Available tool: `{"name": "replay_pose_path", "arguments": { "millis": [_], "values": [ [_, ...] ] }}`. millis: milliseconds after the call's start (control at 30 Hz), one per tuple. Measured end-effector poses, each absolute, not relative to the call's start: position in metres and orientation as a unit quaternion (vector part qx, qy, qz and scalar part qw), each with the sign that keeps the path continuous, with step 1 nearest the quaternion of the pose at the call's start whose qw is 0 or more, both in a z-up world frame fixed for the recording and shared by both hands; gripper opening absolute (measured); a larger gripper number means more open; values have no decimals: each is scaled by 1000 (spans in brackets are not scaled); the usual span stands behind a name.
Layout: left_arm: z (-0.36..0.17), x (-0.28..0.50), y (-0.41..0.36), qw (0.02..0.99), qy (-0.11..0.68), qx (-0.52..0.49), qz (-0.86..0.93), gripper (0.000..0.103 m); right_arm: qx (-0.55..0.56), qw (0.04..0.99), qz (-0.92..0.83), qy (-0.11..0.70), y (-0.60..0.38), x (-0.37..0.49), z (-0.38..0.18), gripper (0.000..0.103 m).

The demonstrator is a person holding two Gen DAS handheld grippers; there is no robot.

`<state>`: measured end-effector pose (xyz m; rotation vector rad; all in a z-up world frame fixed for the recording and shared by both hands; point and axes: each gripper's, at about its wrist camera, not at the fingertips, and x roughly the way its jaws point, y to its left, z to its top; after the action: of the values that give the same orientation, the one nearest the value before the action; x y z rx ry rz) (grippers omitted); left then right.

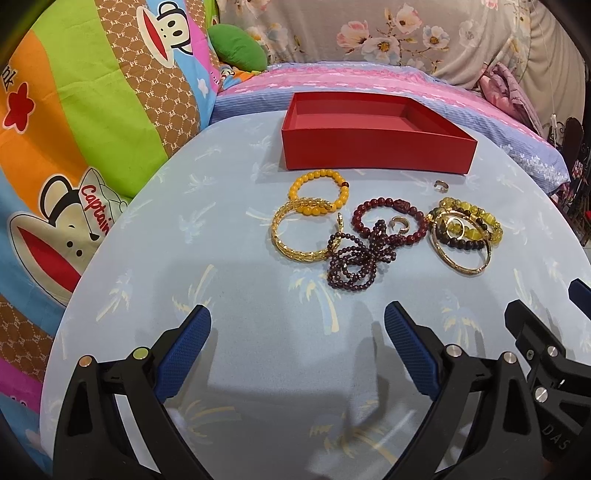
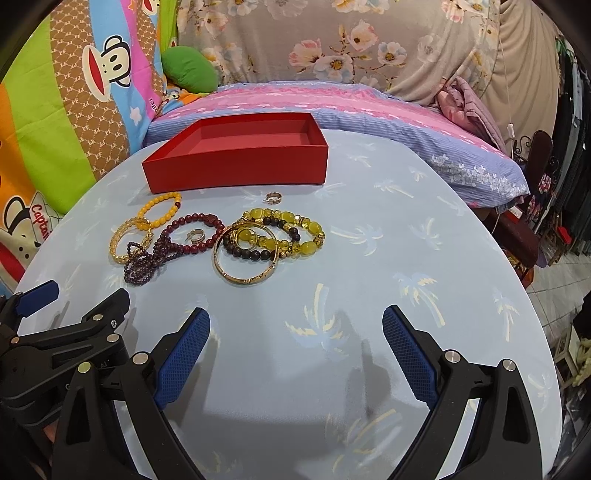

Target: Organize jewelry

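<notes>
A round table with a pale blue palm-print cloth stands against a bed. Bright cartoon bedding crowds its left edge, a green cushion lies behind that, and a floral curtain hangs at the back.

The jewelry lies in a loose cluster near the table's far edge, just in front of an open, empty red box. From the left: an orange bead bracelet overlapping a gold bangle, a tangle of dark purple beads, a dark red bead bracelet ringing a small gold hoop, then yellow-green beads stacked with a second gold bangle. A ring sits apart, nearer the box.

Nothing lies between the grippers and the cluster.

Only the right wrist view shows tiled floor and furniture beyond the table's right edge.

The left gripper and right gripper hover low over the near edge, side by side, jaws spread wide and holding nothing.
</notes>
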<state>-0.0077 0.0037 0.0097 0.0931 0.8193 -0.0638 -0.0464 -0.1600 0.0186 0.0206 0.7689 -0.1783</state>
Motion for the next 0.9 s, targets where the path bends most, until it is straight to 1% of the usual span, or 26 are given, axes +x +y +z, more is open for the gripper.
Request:
{"name": "replay_pose_path", "arguments": {
  "millis": [900],
  "values": [
    [12,-11,1,920,389,50,-26,91,12,924,-88,372,-161,-49,20,91]
  ]
}}
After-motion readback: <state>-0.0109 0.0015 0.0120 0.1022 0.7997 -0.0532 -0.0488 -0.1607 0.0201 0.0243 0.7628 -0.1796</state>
